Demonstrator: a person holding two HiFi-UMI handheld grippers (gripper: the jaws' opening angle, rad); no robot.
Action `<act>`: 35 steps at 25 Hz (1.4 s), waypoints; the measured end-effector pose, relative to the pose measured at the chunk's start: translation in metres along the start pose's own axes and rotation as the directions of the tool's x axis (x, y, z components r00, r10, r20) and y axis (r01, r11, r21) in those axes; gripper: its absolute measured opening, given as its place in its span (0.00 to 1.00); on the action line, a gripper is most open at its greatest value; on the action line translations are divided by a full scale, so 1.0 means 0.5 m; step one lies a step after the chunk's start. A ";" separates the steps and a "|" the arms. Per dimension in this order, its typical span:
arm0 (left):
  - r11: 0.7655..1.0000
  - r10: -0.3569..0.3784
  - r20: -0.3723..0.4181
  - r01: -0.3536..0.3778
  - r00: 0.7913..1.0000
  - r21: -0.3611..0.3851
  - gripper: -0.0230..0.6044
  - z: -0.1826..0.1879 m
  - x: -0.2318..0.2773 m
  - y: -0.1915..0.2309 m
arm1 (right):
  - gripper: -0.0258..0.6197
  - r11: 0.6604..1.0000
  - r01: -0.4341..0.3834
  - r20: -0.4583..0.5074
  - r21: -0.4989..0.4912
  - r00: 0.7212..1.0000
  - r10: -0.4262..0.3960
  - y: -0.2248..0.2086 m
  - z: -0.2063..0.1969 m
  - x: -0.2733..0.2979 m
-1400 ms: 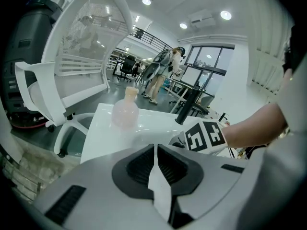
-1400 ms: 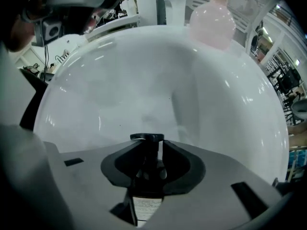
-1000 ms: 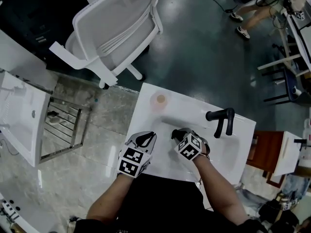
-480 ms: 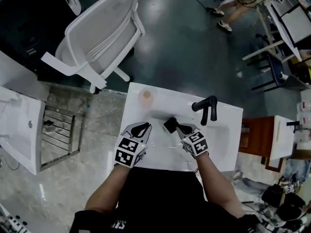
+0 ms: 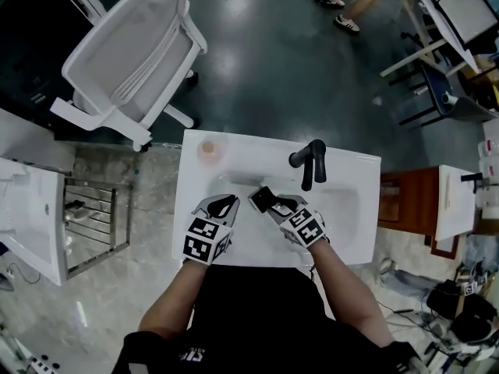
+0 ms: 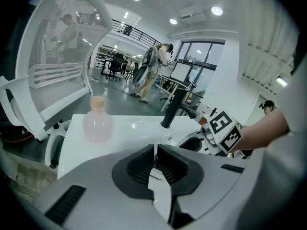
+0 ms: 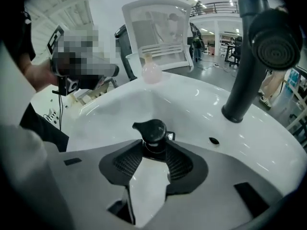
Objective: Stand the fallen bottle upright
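Only the black pump head (image 7: 152, 131) of the bottle shows; its body is hidden below my jaws. My right gripper (image 7: 154, 152) has just been opening, and the pump's neck still stands between the pads, close to both. From the head view the pump head (image 5: 263, 199) sits at the tip of the right gripper (image 5: 271, 202), over the white sink (image 5: 343, 232), left of the black faucet (image 5: 309, 162). My left gripper (image 5: 230, 202) hovers beside it, shut and empty (image 6: 154, 159). The right gripper's marker cube (image 6: 223, 128) shows in the left gripper view.
A pink bottle (image 5: 208, 148) with a tan cap stands upright at the counter's back left corner (image 6: 97, 121). The faucet (image 7: 249, 66) rises close on the right. A white chair (image 5: 132, 53) stands beyond the counter, a metal rack (image 5: 90, 216) to its left, a wooden cabinet (image 5: 394, 209) to its right.
The right gripper has rolled and shifted left along the sink with the black pump head at its tip. The left gripper has crept forward a little. The head camera has drifted.
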State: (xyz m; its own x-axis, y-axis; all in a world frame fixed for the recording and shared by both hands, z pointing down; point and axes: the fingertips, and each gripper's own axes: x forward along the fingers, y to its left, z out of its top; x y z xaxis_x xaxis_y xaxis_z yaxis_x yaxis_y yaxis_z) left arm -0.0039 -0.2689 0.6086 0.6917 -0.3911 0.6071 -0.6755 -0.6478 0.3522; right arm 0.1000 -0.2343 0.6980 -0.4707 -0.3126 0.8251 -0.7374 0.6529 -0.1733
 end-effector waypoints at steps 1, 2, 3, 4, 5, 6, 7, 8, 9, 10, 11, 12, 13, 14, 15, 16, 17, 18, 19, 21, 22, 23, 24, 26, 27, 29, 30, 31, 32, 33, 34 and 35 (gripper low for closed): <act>1.000 0.002 -0.003 -0.002 1.000 0.001 0.10 0.000 0.004 -0.011 | 0.30 1.000 -0.018 0.012 0.000 1.000 0.018 0.005 0.001 0.003; 1.000 0.007 -0.005 -0.007 1.000 0.000 0.10 0.000 0.005 -0.022 | 0.33 1.000 -0.031 0.025 -0.001 0.999 0.031 0.009 0.004 0.007; 1.000 0.014 -0.006 -0.014 1.000 -0.002 0.10 0.000 0.003 -0.031 | 0.34 0.999 -0.038 0.038 -0.007 0.999 0.038 0.012 0.007 0.012; 1.000 0.022 -0.008 -0.022 1.000 -0.005 0.10 -0.002 0.001 -0.038 | 0.34 0.999 -0.040 0.051 -0.019 0.998 0.041 0.015 0.012 0.019; 1.000 0.031 -0.011 -0.031 0.999 -0.006 0.10 -0.004 -0.002 -0.045 | 0.34 0.999 -0.037 0.066 -0.036 0.997 0.040 0.015 0.018 0.027; 0.999 0.041 -0.016 -0.041 0.999 -0.007 0.10 -0.007 -0.004 -0.049 | 0.34 0.998 -0.030 0.089 -0.060 0.995 0.035 0.012 0.027 0.034; 0.999 0.054 -0.023 -0.054 0.998 -0.008 0.10 -0.011 -0.008 -0.052 | 0.34 0.996 -0.019 0.119 -0.083 0.992 0.029 0.010 0.038 0.040; 0.998 0.068 -0.030 -0.069 0.997 -0.012 0.10 -0.017 -0.012 -0.053 | 0.31 0.995 -0.010 0.155 -0.098 0.988 0.025 0.008 0.049 0.043; 0.996 0.084 -0.037 -0.085 0.996 -0.016 0.10 -0.024 -0.018 -0.054 | 0.30 0.995 -0.008 0.189 -0.098 0.982 0.026 0.007 0.058 0.046; 0.995 0.100 -0.044 -0.101 0.994 -0.021 0.10 -0.032 -0.025 -0.055 | 0.29 0.996 -0.013 0.220 -0.088 0.975 0.032 0.007 0.064 0.047; 0.993 0.116 -0.050 -0.118 0.992 -0.028 0.10 -0.040 -0.032 -0.056 | 0.28 0.997 -0.023 0.243 -0.075 0.969 0.041 0.007 0.067 0.048; 0.990 0.132 -0.055 -0.134 0.990 -0.034 0.10 -0.046 -0.038 -0.058 | 0.27 0.997 -0.034 0.259 -0.065 0.965 0.050 0.008 0.069 0.047; 0.988 0.146 -0.058 -0.149 0.988 -0.041 0.10 -0.051 -0.044 -0.060 | 0.27 0.997 -0.044 0.271 -0.060 0.961 0.059 0.009 0.069 0.044; 0.986 0.159 -0.058 -0.162 0.985 -0.046 0.10 -0.053 -0.049 -0.064 | 0.25 0.997 -0.052 0.283 -0.058 0.957 0.067 0.010 0.069 0.039; 0.983 0.171 -0.057 -0.174 0.984 -0.050 0.10 -0.054 -0.054 -0.069 | 0.21 0.996 -0.059 0.294 -0.061 0.953 0.074 0.012 0.069 0.032; 0.981 0.182 -0.053 -0.184 0.982 -0.053 0.10 -0.053 -0.057 -0.075 | 0.20 0.996 -0.065 0.302 -0.066 0.950 0.082 0.014 0.068 0.024; 0.980 0.190 -0.047 -0.193 0.981 -0.055 0.10 -0.050 -0.060 -0.082 | 0.20 0.995 -0.068 0.310 -0.072 0.947 0.087 0.016 0.067 0.016; 0.979 0.196 -0.042 -0.199 0.980 -0.055 0.10 -0.048 -0.061 -0.091 | 0.19 0.995 -0.070 0.316 -0.077 0.944 0.091 0.017 0.066 0.008; 0.978 0.200 -0.037 -0.201 0.979 -0.054 0.10 -0.045 -0.061 -0.100 | 0.19 0.994 -0.072 0.324 -0.077 0.942 0.093 0.017 0.065 -0.002; 0.979 0.198 -0.027 -0.199 0.980 -0.051 0.10 -0.039 -0.058 -0.124 | 0.19 0.995 -0.075 0.345 -0.072 0.934 0.095 0.016 0.062 -0.029; 0.979 0.195 -0.023 -0.196 0.980 -0.048 0.10 -0.036 -0.056 -0.136 | 0.19 0.995 -0.074 0.358 -0.070 0.929 0.094 0.016 0.061 -0.047; 0.980 0.192 -0.019 -0.193 0.981 -0.044 0.10 -0.032 -0.054 -0.148 | 0.19 0.995 -0.072 0.374 -0.066 0.923 0.092 0.015 0.061 -0.067; 0.981 0.189 -0.014 -0.189 0.982 -0.040 0.10 -0.027 -0.052 -0.160 | 0.19 0.996 -0.069 0.391 -0.063 0.916 0.088 0.013 0.061 -0.089; 0.983 0.183 0.000 -0.183 0.983 -0.030 0.10 -0.014 -0.045 -0.182 | 0.19 0.997 -0.059 0.423 -0.058 0.903 0.078 0.006 0.057 -0.136; 0.983 0.181 0.008 -0.181 0.983 -0.022 0.10 -0.006 -0.040 -0.194 | 0.19 0.997 -0.054 0.439 -0.051 0.896 0.071 0.002 0.052 -0.162; 0.985 0.175 0.024 -0.175 0.984 -0.006 0.10 0.008 -0.030 -0.221 | 0.19 0.999 -0.038 0.469 -0.028 0.882 0.047 -0.013 0.036 -0.216; 0.985 0.170 0.031 -0.170 0.985 0.002 0.10 0.014 -0.024 -0.236 | 0.19 1.000 -0.024 0.481 -0.014 0.876 0.028 -0.025 0.025 -0.243; 0.986 0.164 0.037 -0.164 0.986 0.009 0.10 0.020 -0.017 -0.251 | 0.19 1.000 -0.006 0.491 0.001 0.871 0.005 -0.040 0.011 -0.269; 0.987 0.157 0.042 -0.158 0.987 0.015 0.10 0.025 -0.009 -0.266 | 0.19 1.000 0.019 0.499 0.016 0.866 -0.024 -0.058 -0.004 -0.295; 0.988 0.150 0.047 -0.151 0.988 0.021 0.10 0.030 -0.001 -0.280 | 0.19 0.998 0.046 0.505 0.030 0.862 -0.055 -0.077 -0.021 -0.319; 0.989 0.142 0.052 -0.144 0.988 0.027 0.10 0.035 0.005 -0.294 | 0.19 0.996 0.073 0.509 0.045 0.857 -0.086 -0.095 -0.038 -0.343; 0.990 0.135 0.058 -0.137 0.989 0.033 0.10 0.039 0.012 -0.309 | 0.19 0.993 0.097 0.511 0.060 0.852 -0.115 -0.112 -0.056 -0.368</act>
State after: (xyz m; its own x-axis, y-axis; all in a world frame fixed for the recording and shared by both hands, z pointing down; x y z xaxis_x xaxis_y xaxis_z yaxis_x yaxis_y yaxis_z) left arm 0.1095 -0.1840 0.5441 0.6082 -0.5123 0.6064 -0.7550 -0.6094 0.2424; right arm 0.2413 -0.1940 0.5707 -0.5641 -0.6939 0.4475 -0.8076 0.5765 -0.1242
